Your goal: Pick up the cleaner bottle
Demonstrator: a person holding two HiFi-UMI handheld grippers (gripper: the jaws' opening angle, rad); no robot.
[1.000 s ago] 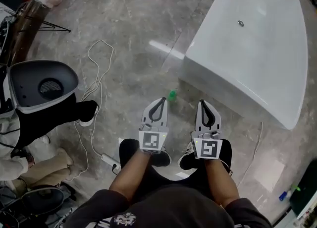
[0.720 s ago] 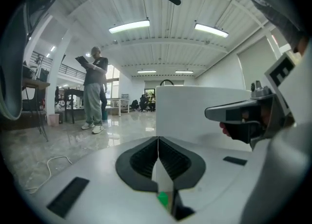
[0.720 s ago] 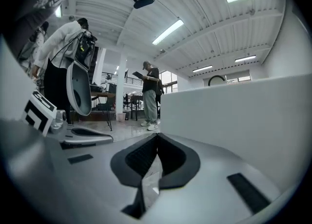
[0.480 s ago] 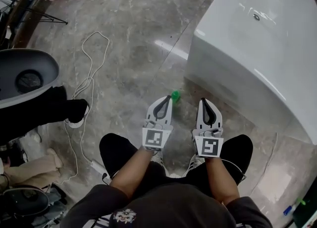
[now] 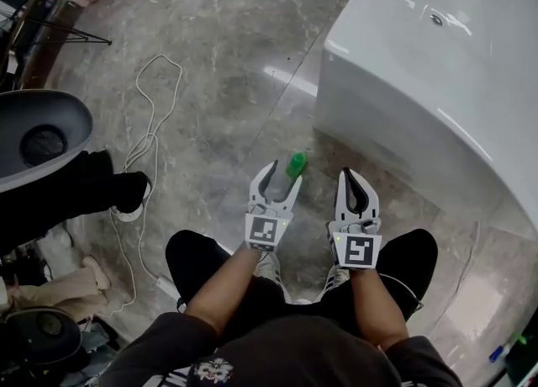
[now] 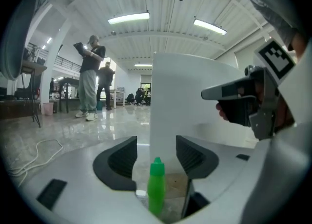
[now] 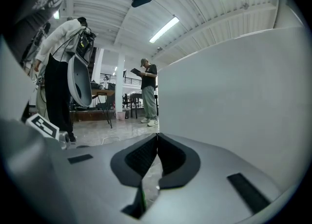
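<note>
Floor (image 5: 218,82) is polished grey stone, marble-looking, super glossy, lights mirrored in it. Bathtub (image 5: 420,82) on it is smooth glossy white. Just beside the bathtub, the cleaner bottle (image 5: 295,164) looks like smooth green plastic. Left gripper (image 5: 282,177) and right gripper (image 5: 356,185): matt pale plastic with ribbed black pads (image 6: 121,157).

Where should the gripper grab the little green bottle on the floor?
Its straight body, below the tapered cap, coming in level from the person's side. The green bottle stands upright and slim, with the white tub close behind. The left gripper has just been opening its jaws; the bottle stands in line with their gap, untouched.
</note>
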